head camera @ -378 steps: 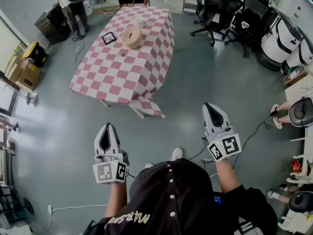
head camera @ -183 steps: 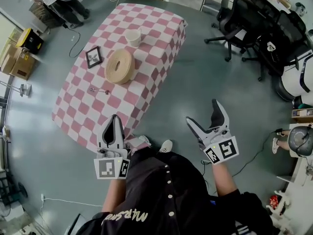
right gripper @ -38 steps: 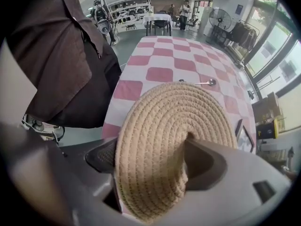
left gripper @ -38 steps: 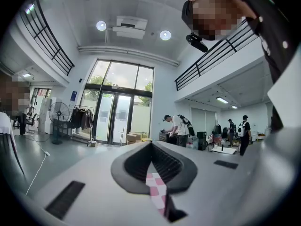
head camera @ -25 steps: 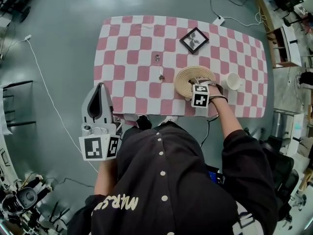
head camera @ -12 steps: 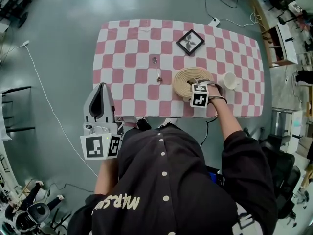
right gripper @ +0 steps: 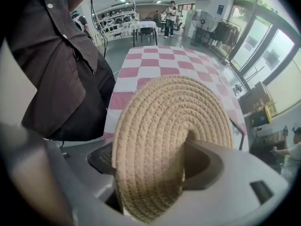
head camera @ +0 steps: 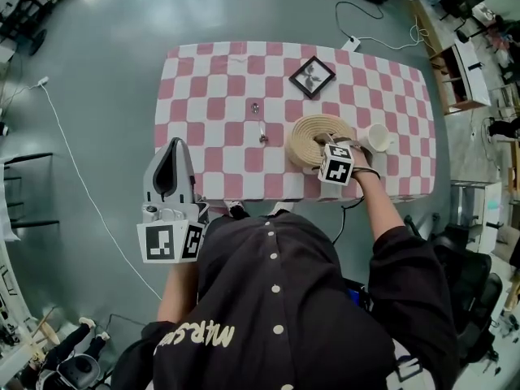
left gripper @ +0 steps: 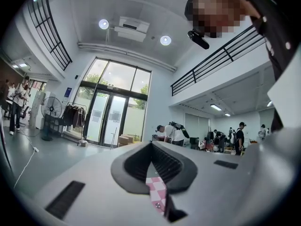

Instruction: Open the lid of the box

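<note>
Step in hand: getting a grip on the lid, lift not started. The right gripper (head camera: 335,148) is at the near-right rim of the low round woven box (head camera: 298,157), which sits right of centre on the table with the pink-and-white chequered cloth (head camera: 211,96), just beside a white cup (head camera: 377,137). In the right gripper view the round straw-coloured woven lid (right gripper: 164,121) fills the space between the jaws: one jaw on the top face, the other under the rim, both look to be in contact, so I read it as clamped on the lid edge. From the head view the lid looks still seated, no gap visible. The left gripper (head camera: 175,145) is off the table's near-left edge, jaws together, nothing in them, well apart from the box. Next move, my call: raise the right gripper straight up and clear. The box looks light, so it may come up with the lid; bringing the left down to pin the box wall would help. A grip only on the rim means the lid may tilt or slip.
</note>
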Motion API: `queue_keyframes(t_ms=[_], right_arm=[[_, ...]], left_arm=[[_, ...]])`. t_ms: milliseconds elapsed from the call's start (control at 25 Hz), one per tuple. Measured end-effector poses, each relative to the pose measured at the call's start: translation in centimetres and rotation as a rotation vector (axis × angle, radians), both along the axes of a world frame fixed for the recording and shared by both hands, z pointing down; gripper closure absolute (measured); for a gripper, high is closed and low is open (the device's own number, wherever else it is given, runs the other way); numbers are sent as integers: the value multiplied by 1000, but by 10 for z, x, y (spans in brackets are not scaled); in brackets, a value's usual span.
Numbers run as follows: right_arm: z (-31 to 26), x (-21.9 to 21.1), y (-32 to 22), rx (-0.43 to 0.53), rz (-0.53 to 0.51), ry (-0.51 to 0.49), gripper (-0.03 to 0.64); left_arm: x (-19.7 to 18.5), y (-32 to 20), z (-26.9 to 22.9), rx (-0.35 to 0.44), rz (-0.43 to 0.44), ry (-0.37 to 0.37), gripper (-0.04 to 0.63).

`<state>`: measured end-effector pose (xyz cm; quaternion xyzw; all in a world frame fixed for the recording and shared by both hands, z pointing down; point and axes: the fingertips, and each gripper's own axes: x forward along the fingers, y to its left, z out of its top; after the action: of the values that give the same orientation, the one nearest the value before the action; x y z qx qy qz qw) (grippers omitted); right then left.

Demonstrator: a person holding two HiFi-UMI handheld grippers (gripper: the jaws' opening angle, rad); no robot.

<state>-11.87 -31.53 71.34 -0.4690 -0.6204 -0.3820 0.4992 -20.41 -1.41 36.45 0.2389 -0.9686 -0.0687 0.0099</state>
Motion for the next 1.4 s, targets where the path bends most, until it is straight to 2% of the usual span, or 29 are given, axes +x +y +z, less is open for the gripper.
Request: queue_keyframes(t_ms=[320,480,840,1040,1400], right_arm=[[-34,-4,-1,-85,99,-78,245],[-59,-14,5,-215,209,-127,245],[-123,-41,-7,-444,480,-268,245],[-164,-54,-14,-606,609,-398,245],[-240,-63,-34,-834,796,-624,244]], left_arm=[[-4,-16,-3,21,40,-15,598],[-6,-24,-5,28,62,-25,598],[-10,-35,-9,29,93,-38,598],[-12,-39,-10,26,99,-35,598],[-18,-43,-15,13,115,-41,598]])
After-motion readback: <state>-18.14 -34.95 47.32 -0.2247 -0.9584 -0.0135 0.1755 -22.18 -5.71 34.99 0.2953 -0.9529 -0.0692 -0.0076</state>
